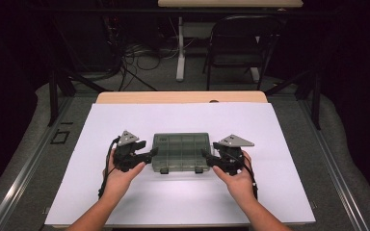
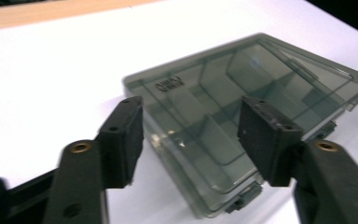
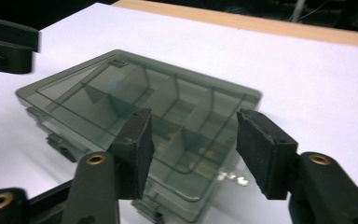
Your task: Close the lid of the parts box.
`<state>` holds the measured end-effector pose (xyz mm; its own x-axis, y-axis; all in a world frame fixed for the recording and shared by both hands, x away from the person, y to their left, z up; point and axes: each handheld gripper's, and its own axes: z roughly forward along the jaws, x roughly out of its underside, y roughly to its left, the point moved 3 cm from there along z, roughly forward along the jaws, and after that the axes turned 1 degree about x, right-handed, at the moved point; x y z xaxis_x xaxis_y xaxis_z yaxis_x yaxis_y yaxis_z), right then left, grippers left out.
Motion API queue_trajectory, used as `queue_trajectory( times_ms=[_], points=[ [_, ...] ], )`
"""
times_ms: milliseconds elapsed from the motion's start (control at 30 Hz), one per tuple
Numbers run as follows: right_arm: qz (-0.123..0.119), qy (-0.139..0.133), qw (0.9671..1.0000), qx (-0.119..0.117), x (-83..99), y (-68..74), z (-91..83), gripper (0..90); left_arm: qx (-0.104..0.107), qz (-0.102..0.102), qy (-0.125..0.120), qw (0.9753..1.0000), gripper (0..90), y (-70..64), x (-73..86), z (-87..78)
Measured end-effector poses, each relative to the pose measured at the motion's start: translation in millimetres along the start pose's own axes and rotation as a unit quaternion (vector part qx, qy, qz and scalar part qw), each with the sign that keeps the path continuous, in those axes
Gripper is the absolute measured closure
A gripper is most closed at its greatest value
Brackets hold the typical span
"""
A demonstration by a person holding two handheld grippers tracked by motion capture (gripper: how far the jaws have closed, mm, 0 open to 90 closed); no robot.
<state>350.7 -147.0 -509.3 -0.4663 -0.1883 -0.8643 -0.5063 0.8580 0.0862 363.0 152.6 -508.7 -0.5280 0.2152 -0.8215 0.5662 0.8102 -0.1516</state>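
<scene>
A: Where was the box?

B: The smoky translucent plastic compartment box [image 1: 180, 152], lid shut, lay flat mid-sheet on the white table cover [image 1: 125, 120].

A: And your grippers?

B: Your left gripper [image 1: 150, 153] and right gripper [image 1: 206, 156] flanked its ends, jaws spread, gripping nothing. You seemed poised to grasp; next likely meant closing on each end evenly.

Compartment box [image 2: 242, 107]: far right corner hazy with blur in the left gripper view; lid lettering [image 2: 168, 84] too soft to read. Near corner cut off by the bottom edge in the right gripper view. Small shiny contents [image 3: 230, 177]: too small to identify.
</scene>
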Motion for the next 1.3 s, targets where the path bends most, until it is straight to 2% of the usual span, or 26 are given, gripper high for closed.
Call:
queue_trajectory(
  times_ms=[33,100,167,233,267,400,533,600,667,733,767,833,867,933,1033,1067,1200,1233,1267,1300],
  points=[
    [0.0,0.0,1.0,0.0,0.0,0.0,0.0,42.2,0.0,0.0,0.0,1.0,36.7,0.0,0.0,0.0],
    [-0.004,-0.019,0.9997,0.013,0.7,-5.9,-2.0,37.0,-0.013,-0.002,0.001,0.9999,35.8,7.9,3.3,-6.9],
    [-0.004,-0.016,0.9997,0.015,1.6,-8.1,-3.8,36.0,-0.016,-0.004,-0.002,0.9999,34.8,10.7,4.8,-8.6],
    [-0.004,-0.025,0.9993,0.028,4.5,-14.2,-7.4,33.3,-0.023,-0.008,0.001,0.9997,34.2,16.7,8.6,-12.5],
    [-0.003,-0.023,0.9993,0.028,5.7,-16.3,-8.8,33.1,-0.032,-0.012,0.002,0.9994,33.9,23.2,13.3,-15.6],
    [0.008,-0.018,0.9991,0.037,12.5,-26.4,-14.3,32.8,-0.046,-0.026,0.001,0.9986,32.5,33.4,22.6,-21.5],
    [0.017,-0.011,0.9986,0.049,21.5,-36.9,-23.1,32.7,-0.061,-0.031,-0.007,0.9976,31.9,41.0,28.6,-28.3],
    [0.022,-0.004,0.9983,0.053,25.9,-42.7,-29.0,32.5,-0.073,-0.046,-0.018,0.9961,31.3,49.2,35.2,-36.6],
    [0.03,-0.004,0.9978,0.058,30.3,-48.0,-34.7,32.5,-0.075,-0.053,-0.022,0.9955,31.2,51.8,37.7,-39.1],
    [0.035,-0.003,0.9973,0.065,34.8,-53.0,-41.4,32.5,-0.078,-0.068,-0.024,0.9944,31.2,58.7,45.2,-47.1],
    [0.035,0.005,0.9971,0.068,37.2,-55.5,-45.7,32.4,-0.078,-0.074,-0.025,0.9939,31.2,60.6,47.9,-49.6],
    [0.037,0.011,0.9967,0.072,42.5,-59.9,-51.5,32.5,-0.084,-0.077,-0.024,0.9932,31.2,64.4,53.8,-54.0],
    [0.041,-0.005,0.9961,0.078,45.1,-61.8,-51.6,32.5,-0.086,-0.081,-0.023,0.9927,31.3,66.2,56.8,-56.3],
    [0.046,0.01,0.9957,0.08,50.3,-65.4,-59.4,32.5,-0.09,-0.085,-0.026,0.992,31.2,70.3,63.0,-60.5],
    [0.048,0.01,0.9953,0.084,55.2,-69.1,-63.6,32.5,-0.093,-0.09,-0.025,0.9912,31.2,74.1,69.0,-63.4],
    [0.052,-0.002,0.9946,0.089,59.7,-72.5,-65.6,32.5,-0.098,-0.097,-0.026,0.9901,31.2,77.5,74.3,-66.1],
    [0.054,0.015,0.994,0.094,68.0,-79.8,-72.8,32.2,-0.097,-0.104,-0.027,0.9895,31.3,82.4,82.5,-71.0],
    [0.054,-0.003,0.9937,0.097,69.9,-81.0,-70.4,32.1,-0.098,-0.104,-0.025,0.9894,31.3,83.5,84.1,-72.0],
    [0.051,0.017,0.9937,0.099,72.1,-82.0,-73.3,32.0,-0.099,-0.106,-0.027,0.989,31.3,84.2,85.6,-72.6],
    [0.051,0.01,0.9936,0.1,73.7,-82.6,-72.1,32.0,-0.099,-0.106,-0.027,0.989,31.3,84.2,85.6,-72.6]
  ],
)
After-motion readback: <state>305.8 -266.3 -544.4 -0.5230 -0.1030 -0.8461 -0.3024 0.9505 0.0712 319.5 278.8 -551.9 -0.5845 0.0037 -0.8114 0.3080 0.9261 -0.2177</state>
